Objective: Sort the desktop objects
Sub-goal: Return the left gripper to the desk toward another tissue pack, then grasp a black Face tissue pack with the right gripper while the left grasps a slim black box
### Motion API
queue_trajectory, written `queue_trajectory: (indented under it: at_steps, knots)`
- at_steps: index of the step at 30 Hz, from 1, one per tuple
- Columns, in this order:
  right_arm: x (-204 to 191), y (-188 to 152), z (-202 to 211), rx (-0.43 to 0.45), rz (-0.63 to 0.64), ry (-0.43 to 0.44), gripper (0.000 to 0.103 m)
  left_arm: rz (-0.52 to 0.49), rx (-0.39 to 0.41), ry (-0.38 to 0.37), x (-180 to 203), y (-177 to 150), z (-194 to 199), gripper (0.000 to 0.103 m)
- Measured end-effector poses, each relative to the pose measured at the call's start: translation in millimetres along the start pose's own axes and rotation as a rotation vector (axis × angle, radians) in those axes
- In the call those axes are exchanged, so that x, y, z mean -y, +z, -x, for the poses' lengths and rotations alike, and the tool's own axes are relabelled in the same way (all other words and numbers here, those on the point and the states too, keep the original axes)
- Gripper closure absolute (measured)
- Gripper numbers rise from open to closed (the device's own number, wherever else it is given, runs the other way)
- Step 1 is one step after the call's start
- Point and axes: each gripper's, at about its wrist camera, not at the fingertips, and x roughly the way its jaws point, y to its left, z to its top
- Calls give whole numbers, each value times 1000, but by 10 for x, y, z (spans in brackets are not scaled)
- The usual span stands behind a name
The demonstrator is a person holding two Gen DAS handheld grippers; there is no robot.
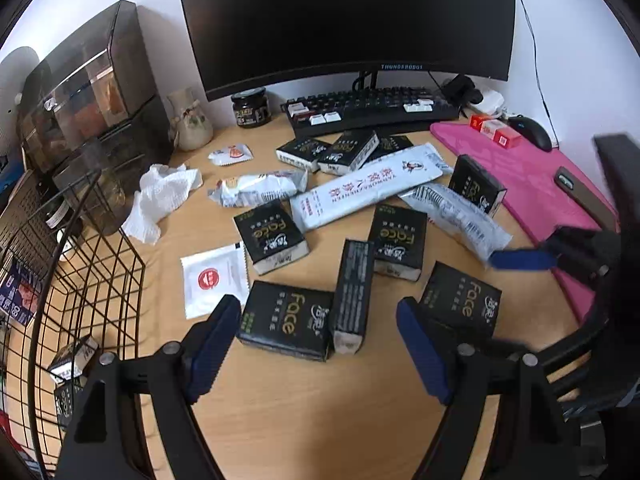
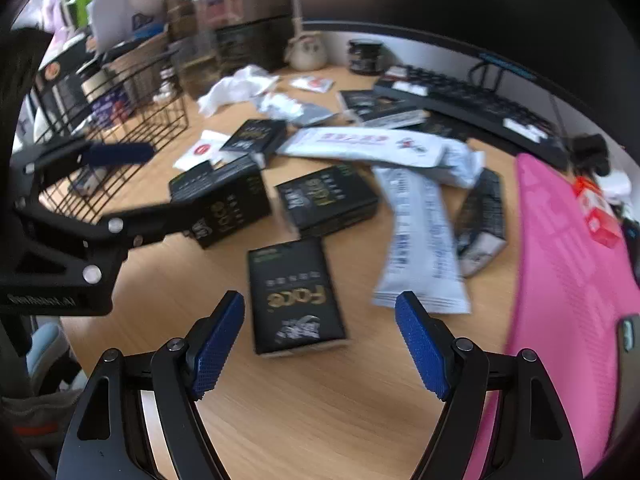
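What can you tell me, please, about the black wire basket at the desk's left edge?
The black wire basket is an open-topped grid of thin dark metal rods, standing upright on the wooden desk beside smoky storage drawers. At least two black packs lie inside it. Neither gripper touches it.

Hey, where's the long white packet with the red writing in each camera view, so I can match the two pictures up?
Left wrist view: the long white packet lies slanted in the middle of the desk, below the keyboard.
Right wrist view: the same packet lies almost level, upper middle, left of the pink mat.
Shared landmark: the wire basket, at the left edge in the left view and upper left in the right view.
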Motion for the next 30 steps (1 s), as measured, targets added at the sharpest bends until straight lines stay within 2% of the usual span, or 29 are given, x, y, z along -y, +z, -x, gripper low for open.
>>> queue_trajectory:
  at_steps: [5,6,7,8,11,18,20,22,26,27,30]
  knots:
    - [-55,37,-175,-23,18,-1,26,-1,-11,-7,-40,-13,-84,21]
    - [-58,36,-181,-23,24,-14,30,-2,-10,-14,-35,-15,-88,21]
    - [-51,40,-174,-19,29,-30,47,-3,-8,-20,-28,-13,-97,21]
    - [-29,49,-157,-17,23,-31,57,-4,-4,-33,-16,-12,-102,21]
    - [79,48,-134,-32,-12,-27,56,-23,0,-63,48,-1,-124,21]
    - [174,8,-56,-24,-42,-17,56,-51,-10,-68,142,44,-226,21]
    - [179,-1,-24,-16,-45,-10,56,-45,-26,-59,140,47,-277,30]
    - [189,-18,6,-10,-50,-10,56,-51,-52,-46,144,43,-339,55]
    - [207,-34,43,-3,-59,-12,56,-73,-62,-19,163,26,-397,73]
    - [210,-37,50,-2,-60,-13,56,-70,-65,-35,159,32,-392,81]
    - [215,-29,80,6,-64,-16,56,-57,-74,-68,131,47,-382,83]
